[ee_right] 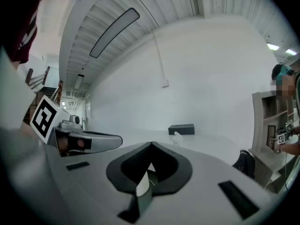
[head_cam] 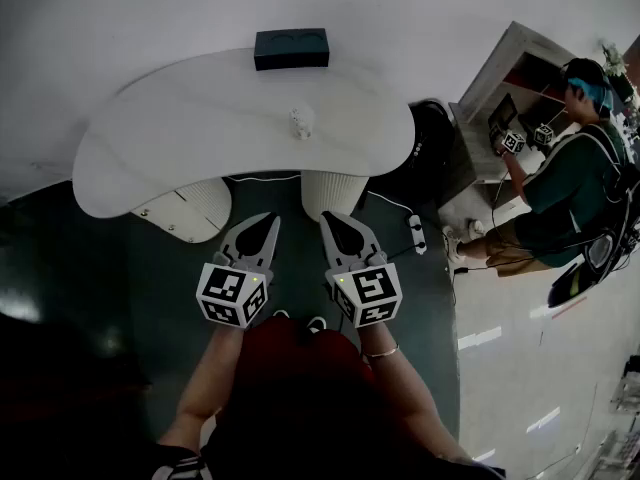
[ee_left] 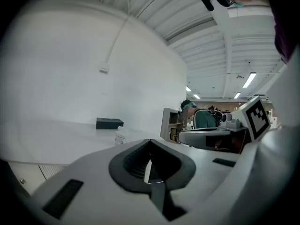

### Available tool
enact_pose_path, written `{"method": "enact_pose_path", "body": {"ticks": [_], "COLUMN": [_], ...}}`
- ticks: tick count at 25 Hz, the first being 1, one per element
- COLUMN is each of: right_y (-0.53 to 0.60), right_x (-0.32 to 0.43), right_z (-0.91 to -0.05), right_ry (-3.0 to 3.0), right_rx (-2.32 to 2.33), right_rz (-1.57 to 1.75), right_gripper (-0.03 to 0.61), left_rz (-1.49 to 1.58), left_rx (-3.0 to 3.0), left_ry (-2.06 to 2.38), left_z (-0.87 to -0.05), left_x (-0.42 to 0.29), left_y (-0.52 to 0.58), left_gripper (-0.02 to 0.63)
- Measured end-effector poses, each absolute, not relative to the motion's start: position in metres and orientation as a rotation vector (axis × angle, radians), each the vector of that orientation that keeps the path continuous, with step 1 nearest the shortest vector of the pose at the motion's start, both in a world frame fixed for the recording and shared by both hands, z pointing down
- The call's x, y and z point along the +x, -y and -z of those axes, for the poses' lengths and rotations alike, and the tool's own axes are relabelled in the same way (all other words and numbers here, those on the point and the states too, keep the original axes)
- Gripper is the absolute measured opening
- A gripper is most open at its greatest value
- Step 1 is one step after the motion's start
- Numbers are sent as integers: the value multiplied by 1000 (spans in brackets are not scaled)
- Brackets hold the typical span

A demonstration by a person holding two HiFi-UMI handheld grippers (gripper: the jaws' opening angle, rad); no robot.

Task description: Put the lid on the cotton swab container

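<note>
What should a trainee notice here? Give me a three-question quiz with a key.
1. True or false: the clear container stands on the white table with nothing touching it.
2. Multiple choice: the dark box lies A) under the table, B) at the table's far edge, C) on the floor.
3. Fill in: the jaws of the left gripper and the right gripper are both ____.
Key: 1 true; 2 B; 3 shut.
</note>
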State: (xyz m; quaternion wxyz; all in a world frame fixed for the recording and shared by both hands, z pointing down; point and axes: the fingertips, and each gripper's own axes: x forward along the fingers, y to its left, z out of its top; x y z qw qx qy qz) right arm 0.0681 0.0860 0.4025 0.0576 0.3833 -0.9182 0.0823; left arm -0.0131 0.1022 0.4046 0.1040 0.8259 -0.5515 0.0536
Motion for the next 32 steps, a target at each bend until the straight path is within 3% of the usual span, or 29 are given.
{"method": "enact_pose_path", "body": {"ticks": [15, 28, 32], "right_y": [-73, 31, 64], "right_x": [53, 14, -2], "right_z": [-414, -439, -452], "right_ry": [2775, 2683, 2651], "right_rx": [1148, 1228, 1230], "right_rz": [-332, -384, -445], "right_gripper": [17, 20, 68], "left_rz": [-197, -229, -228], "left_rx": [2401, 2461, 2473], "left_ry": [1715, 1629, 1575], "left_z": [-400, -414, -422], "left_x": [-41, -74, -87], "left_y": [-86, 17, 52], "left_gripper": [26, 26, 26]}}
